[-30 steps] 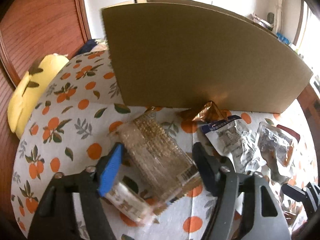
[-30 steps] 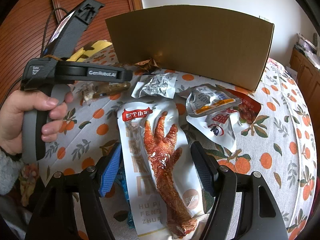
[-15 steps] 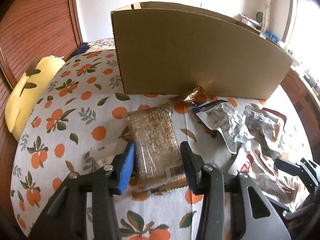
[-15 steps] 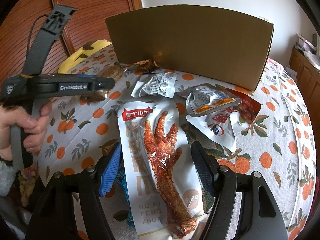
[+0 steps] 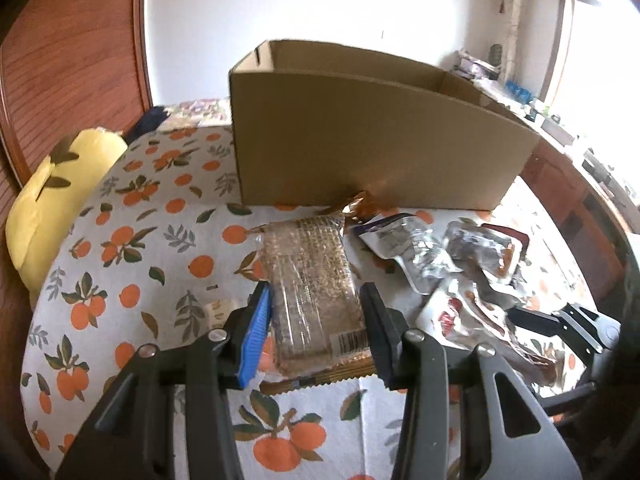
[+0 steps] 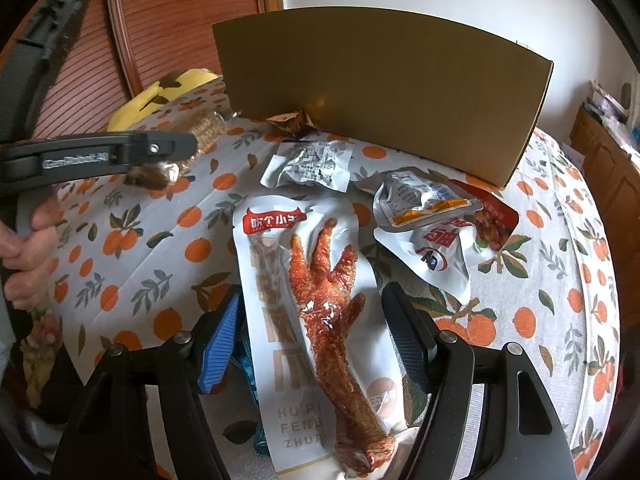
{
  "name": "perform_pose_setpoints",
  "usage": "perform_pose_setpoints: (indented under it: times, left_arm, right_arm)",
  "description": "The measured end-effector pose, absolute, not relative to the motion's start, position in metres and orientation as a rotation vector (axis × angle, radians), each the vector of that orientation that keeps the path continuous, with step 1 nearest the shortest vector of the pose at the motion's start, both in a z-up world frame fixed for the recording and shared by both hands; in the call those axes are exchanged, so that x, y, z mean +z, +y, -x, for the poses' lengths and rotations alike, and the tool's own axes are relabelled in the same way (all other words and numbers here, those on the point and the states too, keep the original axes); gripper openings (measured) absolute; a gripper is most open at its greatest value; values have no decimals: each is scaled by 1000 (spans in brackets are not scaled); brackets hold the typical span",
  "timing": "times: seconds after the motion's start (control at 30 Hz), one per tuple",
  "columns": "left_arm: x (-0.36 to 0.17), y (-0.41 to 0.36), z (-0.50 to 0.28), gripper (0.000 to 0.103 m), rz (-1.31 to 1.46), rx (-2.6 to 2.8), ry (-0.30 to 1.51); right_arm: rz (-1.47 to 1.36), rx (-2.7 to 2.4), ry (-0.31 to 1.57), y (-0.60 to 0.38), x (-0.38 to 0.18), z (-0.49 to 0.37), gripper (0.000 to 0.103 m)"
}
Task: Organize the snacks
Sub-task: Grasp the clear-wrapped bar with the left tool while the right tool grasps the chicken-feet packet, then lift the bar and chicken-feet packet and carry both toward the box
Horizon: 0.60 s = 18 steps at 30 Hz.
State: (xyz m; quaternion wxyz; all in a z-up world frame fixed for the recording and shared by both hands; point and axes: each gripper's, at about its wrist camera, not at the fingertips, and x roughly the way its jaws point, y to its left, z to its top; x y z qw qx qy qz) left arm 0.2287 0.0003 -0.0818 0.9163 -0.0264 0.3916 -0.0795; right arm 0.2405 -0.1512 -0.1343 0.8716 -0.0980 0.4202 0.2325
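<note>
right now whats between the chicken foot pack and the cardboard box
A crumpled silver-white pouch lies between the chicken foot pack and the cardboard box, seen in the right wrist view.

- White cloth printed with oranges (image 5: 120, 248) covers the worktop.
- Yellow soft cushion (image 5: 52, 192) at the worktop's left edge.
- Reddish wooden slatted door (image 6: 180, 20) behind.

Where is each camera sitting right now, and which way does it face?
Left wrist: on the left gripper, looking forward and down at the clear snack pack clamped between its fingers, box beyond; the right gripper's tip shows at right.
Right wrist: on the right gripper, looking forward and down at the chicken-foot pack between its fingers, which do not press on it; the left gripper and a hand show at left.
Shared: box, orange-print cloth, loose packets.
</note>
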Motion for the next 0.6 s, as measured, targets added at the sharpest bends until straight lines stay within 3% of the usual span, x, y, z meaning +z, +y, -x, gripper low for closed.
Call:
perform_pose_setpoints:
  times: [0.27, 0.6]
  left_arm:
    - [-70, -5, -206, 44, 45, -203, 732]
    - [-66, -12, -189, 44, 42, -228, 702]
  right_arm:
    - [206, 472, 870, -151, -134, -237, 60]
    - [86, 508, 832, -173, -110, -230, 56]
